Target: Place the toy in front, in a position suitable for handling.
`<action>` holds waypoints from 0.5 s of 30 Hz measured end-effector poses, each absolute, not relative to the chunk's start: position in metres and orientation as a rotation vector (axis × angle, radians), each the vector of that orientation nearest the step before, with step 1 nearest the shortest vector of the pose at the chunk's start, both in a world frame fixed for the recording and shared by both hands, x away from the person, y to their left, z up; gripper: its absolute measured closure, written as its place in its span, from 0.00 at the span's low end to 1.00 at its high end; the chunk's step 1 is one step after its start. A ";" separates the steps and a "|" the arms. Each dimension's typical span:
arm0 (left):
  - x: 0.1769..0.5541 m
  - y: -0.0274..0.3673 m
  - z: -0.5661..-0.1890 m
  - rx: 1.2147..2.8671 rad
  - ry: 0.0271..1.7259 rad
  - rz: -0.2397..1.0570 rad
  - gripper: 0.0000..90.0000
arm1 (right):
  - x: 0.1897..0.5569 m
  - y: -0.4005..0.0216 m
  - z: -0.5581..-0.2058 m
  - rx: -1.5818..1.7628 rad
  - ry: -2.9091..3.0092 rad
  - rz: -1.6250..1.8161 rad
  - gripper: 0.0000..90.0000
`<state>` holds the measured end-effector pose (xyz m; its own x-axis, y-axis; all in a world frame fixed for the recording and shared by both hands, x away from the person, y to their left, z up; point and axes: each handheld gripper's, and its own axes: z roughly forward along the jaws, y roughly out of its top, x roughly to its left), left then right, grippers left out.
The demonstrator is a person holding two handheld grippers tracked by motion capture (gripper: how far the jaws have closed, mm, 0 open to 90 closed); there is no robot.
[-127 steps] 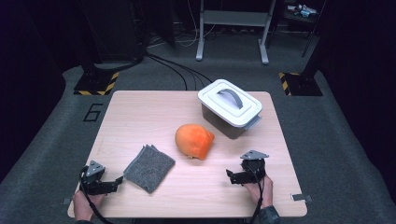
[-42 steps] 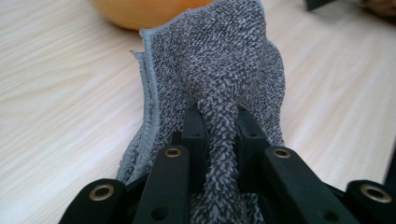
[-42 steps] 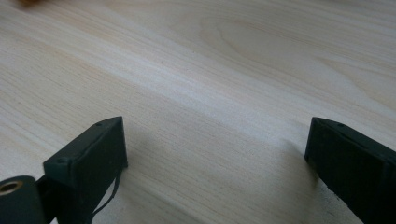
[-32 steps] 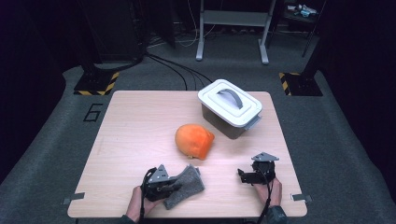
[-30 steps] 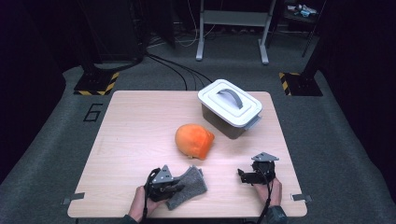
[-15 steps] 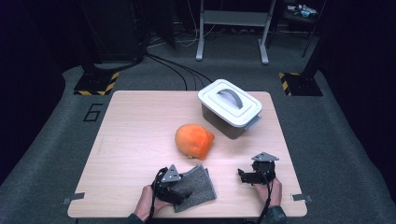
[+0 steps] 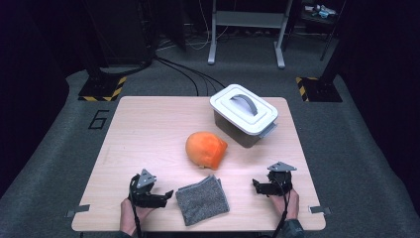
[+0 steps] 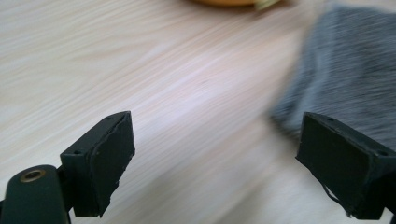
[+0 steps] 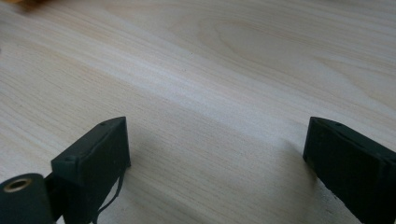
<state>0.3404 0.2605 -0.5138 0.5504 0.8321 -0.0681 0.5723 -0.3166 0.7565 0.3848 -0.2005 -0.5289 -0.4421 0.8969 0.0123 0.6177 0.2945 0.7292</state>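
The left claw has just been opening wide with nothing in it, the grey cloth lies flat on the counter just beside it, so pull away low and slow, while the right claw waits wide open and empty.

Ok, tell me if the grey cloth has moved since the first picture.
Yes. The grey cloth has shifted right along the table's near edge and now lies below the orange thing, clear of the left gripper, whose jaws have just been opening.

Speckled grey cloth; plain orange cap; grey box with white lid; pale wood-grain table.
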 end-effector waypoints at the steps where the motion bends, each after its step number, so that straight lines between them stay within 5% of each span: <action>1: 0.340 0.261 -0.514 2.024 1.129 0.434 0.12 | 0.385 -0.200 -0.529 1.357 2.169 0.949 0.07; 15: 0.350 0.276 -0.530 2.027 1.273 0.561 0.11 | 0.372 -0.177 -0.502 1.313 2.237 1.071 0.04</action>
